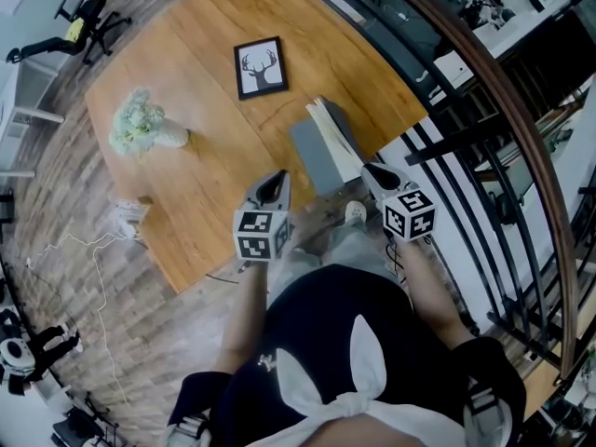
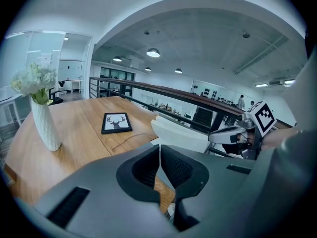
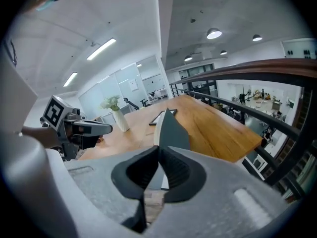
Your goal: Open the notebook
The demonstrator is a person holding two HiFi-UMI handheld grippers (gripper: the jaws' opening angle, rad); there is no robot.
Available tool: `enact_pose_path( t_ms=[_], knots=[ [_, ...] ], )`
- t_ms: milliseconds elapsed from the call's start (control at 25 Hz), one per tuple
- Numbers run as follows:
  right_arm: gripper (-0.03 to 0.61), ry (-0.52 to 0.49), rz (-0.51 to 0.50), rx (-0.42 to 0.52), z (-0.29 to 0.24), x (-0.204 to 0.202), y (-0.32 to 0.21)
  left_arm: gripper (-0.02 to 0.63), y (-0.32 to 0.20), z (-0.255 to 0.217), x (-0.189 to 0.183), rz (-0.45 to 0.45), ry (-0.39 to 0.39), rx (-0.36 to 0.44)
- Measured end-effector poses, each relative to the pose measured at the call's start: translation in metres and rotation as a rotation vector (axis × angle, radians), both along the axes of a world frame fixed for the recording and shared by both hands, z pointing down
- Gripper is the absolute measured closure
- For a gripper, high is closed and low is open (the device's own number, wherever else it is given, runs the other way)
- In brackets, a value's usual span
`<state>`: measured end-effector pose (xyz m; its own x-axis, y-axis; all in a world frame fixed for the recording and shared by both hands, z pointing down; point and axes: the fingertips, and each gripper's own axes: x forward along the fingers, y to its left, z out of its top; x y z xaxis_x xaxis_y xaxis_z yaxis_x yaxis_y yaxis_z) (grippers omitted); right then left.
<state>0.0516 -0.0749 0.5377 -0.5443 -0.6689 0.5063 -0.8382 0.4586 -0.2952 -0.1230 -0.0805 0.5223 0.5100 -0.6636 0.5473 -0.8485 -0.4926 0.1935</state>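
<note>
The grey notebook (image 1: 315,156) lies near the front edge of the wooden table (image 1: 186,184), partly open, with its white pages (image 1: 333,136) fanned upward. My right gripper (image 1: 374,170) sits at its near right corner, shut on the grey cover (image 3: 171,128), which stands up on edge between the jaws in the right gripper view. My left gripper (image 1: 276,182) hovers just left of the notebook, shut with nothing in it (image 2: 159,150). From the left gripper view I see the white pages (image 2: 181,135) and the right gripper (image 2: 233,133) beyond them.
A black-framed deer picture (image 1: 259,67) lies farther back on the table, and a white vase of pale flowers (image 1: 140,124) stands at the left. A dark railing (image 1: 484,110) curves close along the table's right side. White cables (image 1: 84,250) trail on the floor.
</note>
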Motion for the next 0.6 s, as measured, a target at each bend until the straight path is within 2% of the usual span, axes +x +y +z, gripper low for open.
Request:
enact_pose_path(
  t_ms=[600],
  knots=[
    [0.552, -0.033, 0.108, 0.000, -0.001, 0.055, -0.016, 0.589, -0.004, -0.005, 0.028, 0.020, 0.005, 0.011]
  ],
)
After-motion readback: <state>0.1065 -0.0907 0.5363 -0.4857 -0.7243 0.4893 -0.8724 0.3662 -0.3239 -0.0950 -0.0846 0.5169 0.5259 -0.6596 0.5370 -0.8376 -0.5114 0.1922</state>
